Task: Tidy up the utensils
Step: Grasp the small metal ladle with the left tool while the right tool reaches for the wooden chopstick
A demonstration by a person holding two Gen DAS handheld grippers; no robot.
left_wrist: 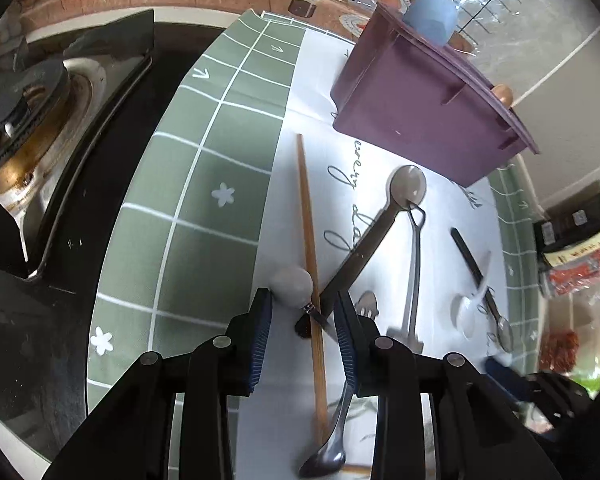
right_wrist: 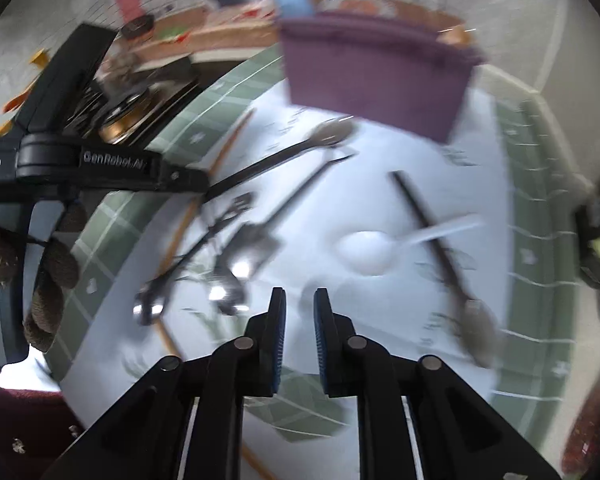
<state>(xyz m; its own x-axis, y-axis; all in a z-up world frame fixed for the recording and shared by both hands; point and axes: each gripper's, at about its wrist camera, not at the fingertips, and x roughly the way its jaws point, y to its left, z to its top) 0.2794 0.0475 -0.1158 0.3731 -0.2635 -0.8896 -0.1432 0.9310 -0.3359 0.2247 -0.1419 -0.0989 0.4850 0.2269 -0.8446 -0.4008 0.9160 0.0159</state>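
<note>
The worktop (left_wrist: 204, 208) carries a green-checked and white cloth, with a gas hob (left_wrist: 32, 128) to one side. At the far end of the cloth stands the purple bin (left_wrist: 416, 108), the only container; a pale blue cup-like object (left_wrist: 432, 16) and a rounded wooden end (left_wrist: 503, 94) rise above its rim, and the rest of its inside is hidden.

The utensils lie loose on the white cloth, outside the bin: a wooden chopstick (left_wrist: 310, 248), a long dark-handled spoon (left_wrist: 380, 232) crossing it, a slim metal spatula (left_wrist: 414, 276), a black-handled spoon (left_wrist: 480, 280), a white plastic spoon (right_wrist: 370, 252) and a small metal spoon (left_wrist: 332, 440).

The left tool (left_wrist: 304, 320) is partly spread, its jaws on either side of the chopstick and dark handle where they cross, not pressing them. The right tool (right_wrist: 300, 308) is narrow with a clear gap, holding nothing, above bare cloth near the white spoon.
</note>
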